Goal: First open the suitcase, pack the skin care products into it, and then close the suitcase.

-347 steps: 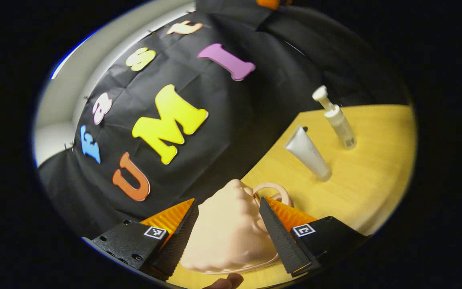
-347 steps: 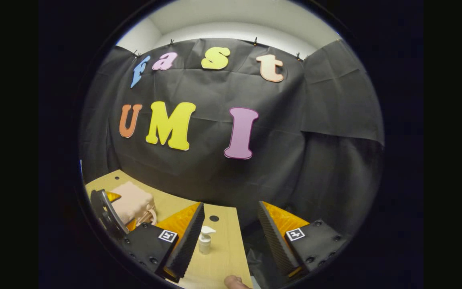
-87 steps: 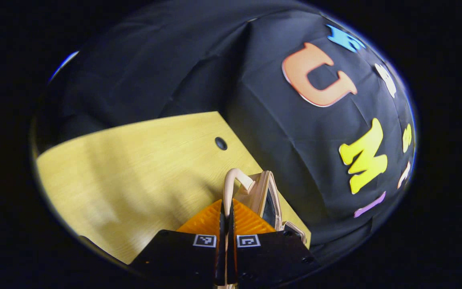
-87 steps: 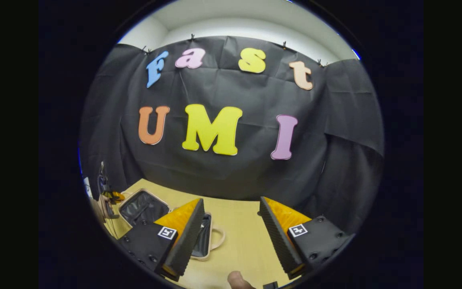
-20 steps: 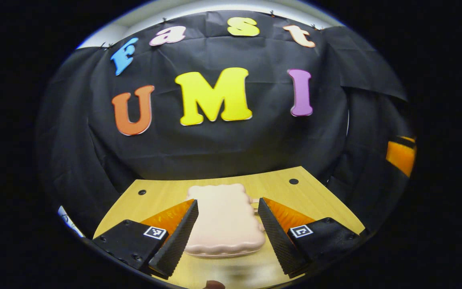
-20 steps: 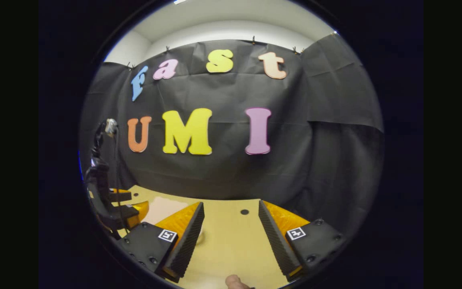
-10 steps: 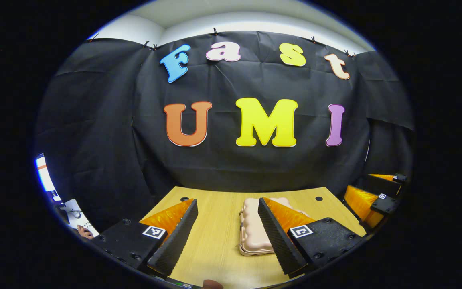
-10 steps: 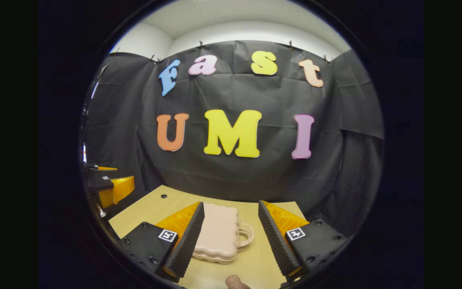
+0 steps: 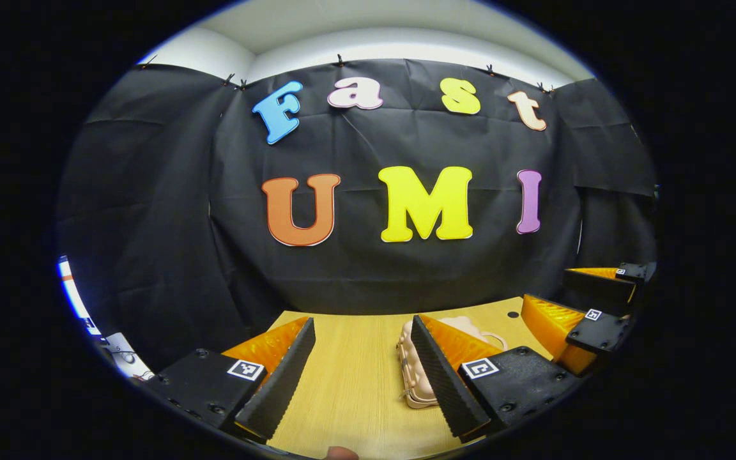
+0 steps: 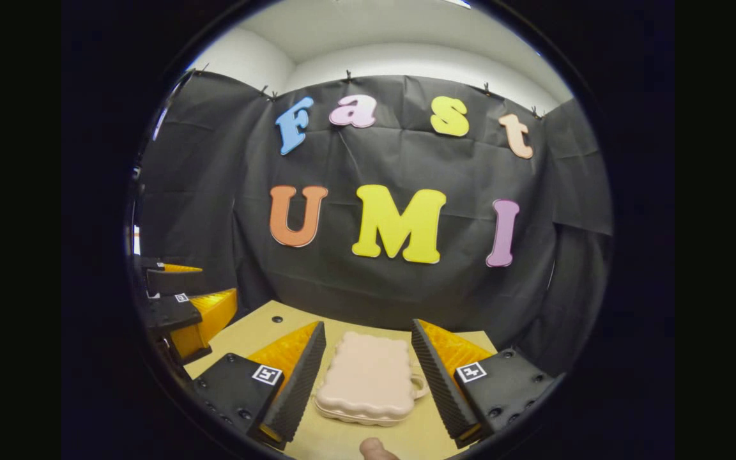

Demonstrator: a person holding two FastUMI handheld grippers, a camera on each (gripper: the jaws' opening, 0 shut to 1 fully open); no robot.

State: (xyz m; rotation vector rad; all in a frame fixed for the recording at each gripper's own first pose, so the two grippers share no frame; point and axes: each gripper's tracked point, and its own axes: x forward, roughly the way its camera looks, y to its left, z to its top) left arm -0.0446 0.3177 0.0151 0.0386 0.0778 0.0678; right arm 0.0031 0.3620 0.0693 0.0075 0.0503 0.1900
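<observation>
Suitcase (image 10: 368, 378) lies closed on the table (image 9: 349, 383), centred ahead of the right gripper (image 10: 368, 377); left gripper (image 9: 363, 374) sits farther left. Both grippers are spread, empty.

suitcase (image 9: 414, 374) half hidden behind left gripper's fingers (image 9: 446, 377), its contents concealed by closed lid

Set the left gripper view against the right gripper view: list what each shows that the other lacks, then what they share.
Left gripper view: the suitcase seen edge-on, partly behind a finger; the right gripper at the right edge. Right gripper view: the suitcase's whole top, framed by the fingers; the left gripper at the left edge. Shared: the closed suitcase lying flat on the table, and both grippers open.
</observation>
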